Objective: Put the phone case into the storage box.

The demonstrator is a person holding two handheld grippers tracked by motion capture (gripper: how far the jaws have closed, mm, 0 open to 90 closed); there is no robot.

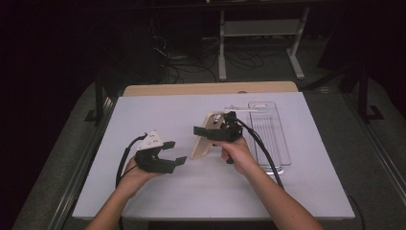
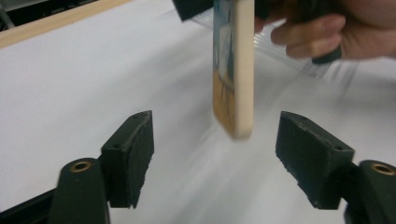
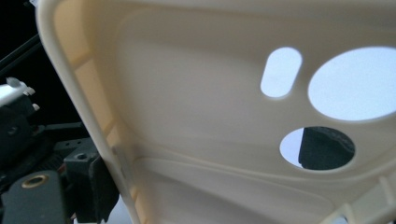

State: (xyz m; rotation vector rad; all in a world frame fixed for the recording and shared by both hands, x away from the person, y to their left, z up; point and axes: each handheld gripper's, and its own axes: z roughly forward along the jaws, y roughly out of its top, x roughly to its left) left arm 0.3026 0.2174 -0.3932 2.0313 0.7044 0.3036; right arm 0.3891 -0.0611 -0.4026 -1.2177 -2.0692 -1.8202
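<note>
Handover looked to be the step in hand, judged from how the tools stood. Nearest the person, at about seven o'clock on the white table, the left gripper had its black jaws spread wide with nothing between the pads; in the left gripper view the bare table showed between them. Just beyond its tips, toward two o'clock, the cream plastic phone case with camera cut-outs hung tilted, its lower end near the table, and it was pinched near its upper end by the right gripper, whose pad pressed against the case's rim in the right gripper view. Farther off, at three o'clock, lay a clear plastic tray, apart from the case. The next move likely called for either carrying the case on with the right gripper alone or bringing the spread jaws squarely around its lower edge.
</note>
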